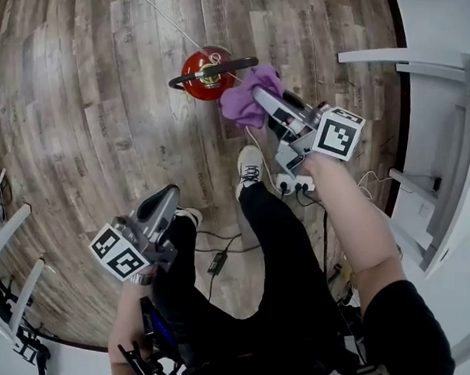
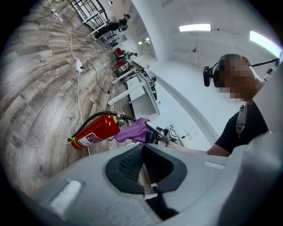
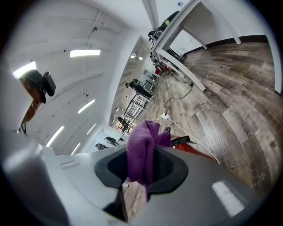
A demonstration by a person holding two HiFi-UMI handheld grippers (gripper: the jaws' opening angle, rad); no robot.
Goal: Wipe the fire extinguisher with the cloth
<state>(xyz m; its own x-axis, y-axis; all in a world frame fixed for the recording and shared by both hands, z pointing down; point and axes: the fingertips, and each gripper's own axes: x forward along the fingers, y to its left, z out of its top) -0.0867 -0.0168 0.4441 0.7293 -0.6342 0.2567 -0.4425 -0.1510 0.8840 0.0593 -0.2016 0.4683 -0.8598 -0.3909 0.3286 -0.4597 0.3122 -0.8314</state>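
Observation:
A red fire extinguisher [image 1: 206, 73] with a black hose and handle stands on the wooden floor; in the left gripper view the fire extinguisher [image 2: 94, 131] shows in full at mid-left. My right gripper [image 1: 264, 99] is shut on a bunched purple cloth [image 1: 249, 96], which hangs just right of the extinguisher's top. The cloth [image 3: 142, 152] fills the gap between the jaws in the right gripper view, with a strip of red extinguisher [image 3: 194, 151] behind it. My left gripper [image 1: 166, 197] is shut and holds nothing, well nearer me, by my legs.
A white power strip [image 1: 295, 182] with cables lies on the floor near my shoe [image 1: 249, 166]. White desk frames [image 1: 447, 145] stand at the right. A white cord [image 1: 168, 21] runs across the floor behind the extinguisher. Chair legs [image 1: 9, 274] stand at the lower left.

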